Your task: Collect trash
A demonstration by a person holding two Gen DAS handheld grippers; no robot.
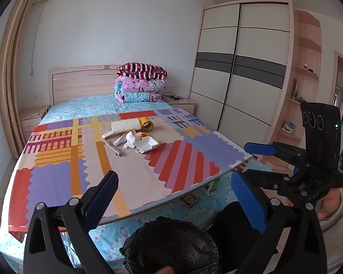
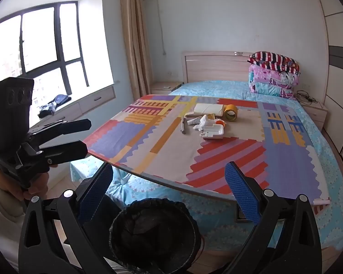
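A pile of trash lies in the middle of a colourful mat [image 1: 57, 175] on the bed: a white foam box [image 1: 146, 144], crumpled tissue [image 1: 130, 139], a tube [image 1: 119, 140], a white carton [image 1: 125, 125], a yellow tape roll [image 1: 146, 123] and a grey stick [image 1: 113, 148]. The pile also shows in the right wrist view, with the foam box [image 2: 213, 132] and tape roll [image 2: 230, 112]. A black-bagged bin [image 1: 169, 246] [image 2: 153, 233] stands below both grippers. My left gripper [image 1: 176, 194] is open and empty. My right gripper [image 2: 169, 187] is open and empty, also seen from the left wrist [image 1: 253, 159].
Folded quilts [image 1: 140, 86] lie by the headboard. A wardrobe [image 1: 240, 68] stands on the right, bedside tables [image 1: 30, 116] flank the bed, and a window seat [image 2: 75, 105] runs along the left wall. The mat edge overhangs the bed's foot.
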